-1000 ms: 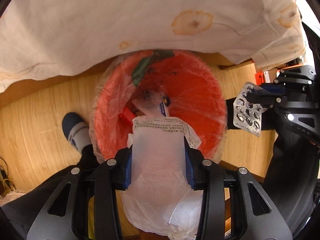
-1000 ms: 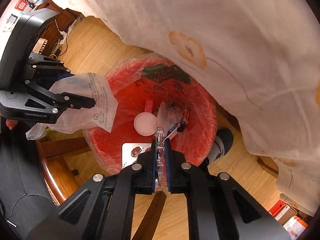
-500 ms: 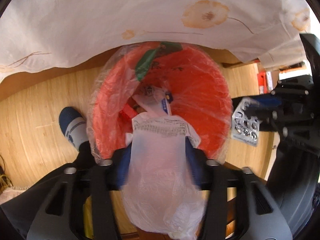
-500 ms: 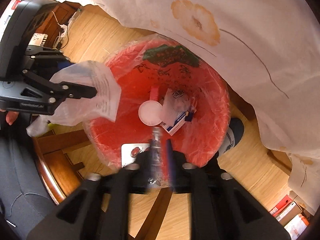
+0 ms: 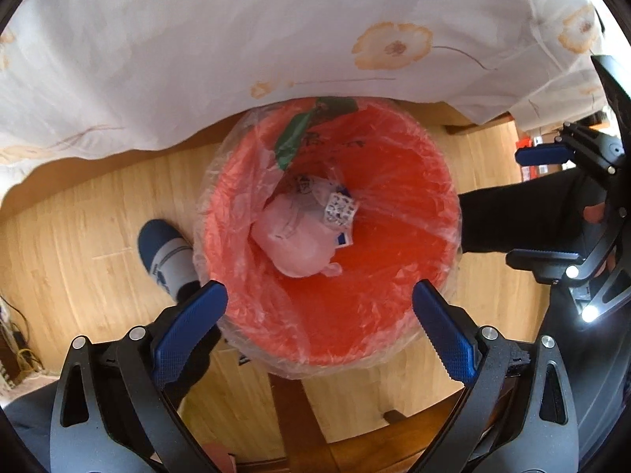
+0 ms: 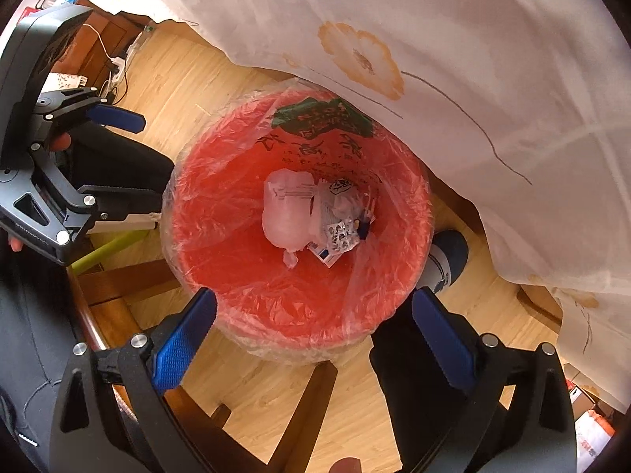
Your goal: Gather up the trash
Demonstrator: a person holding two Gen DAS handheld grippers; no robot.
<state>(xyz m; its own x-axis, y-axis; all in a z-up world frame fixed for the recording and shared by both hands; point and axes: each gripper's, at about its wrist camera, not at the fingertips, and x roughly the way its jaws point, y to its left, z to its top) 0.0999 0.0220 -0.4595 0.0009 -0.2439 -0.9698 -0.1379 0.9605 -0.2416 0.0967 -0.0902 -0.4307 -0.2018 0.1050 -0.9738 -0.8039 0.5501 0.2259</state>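
Both grippers hang above a red bin (image 5: 394,276) lined with a clear plastic bag, which stands on a wooden floor (image 5: 79,216) at the hem of a white flowered tablecloth (image 5: 236,39).

The left gripper (image 5: 319,327) has its jaws opening, already spread wide, with nothing between the blue pads; only the near rim of the bin shows in the gap. The right gripper (image 6: 313,329) is the same: jaws opening wide, nothing between them.

The trash lies at the bottom of the bin. A crumpled clear plastic bag (image 5: 294,238) sits near the middle, and touching it on one side is a silver blister pack (image 5: 339,207) resting on a small white and blue carton (image 5: 344,239).

The right wrist view shows the printed green patch and dark lettering on the liner at the far wall of the bin more clearly, and shows the blister pack (image 6: 340,232) lying over the carton (image 6: 324,254) beside the plastic bag (image 6: 286,209). It also takes in the left gripper (image 6: 114,149) from the side, at the left rim of the bin (image 6: 221,276), with fingers of the person's hand (image 6: 61,142) on its body, plus cables and a socket strip by the wall.

The left wrist view alone shows the right gripper (image 5: 540,205) from the side at the bin's right rim, and a foot in a blue and white sock (image 5: 165,254) at the bin's left rim. Dark trouser legs and a wooden chair frame appear in both.
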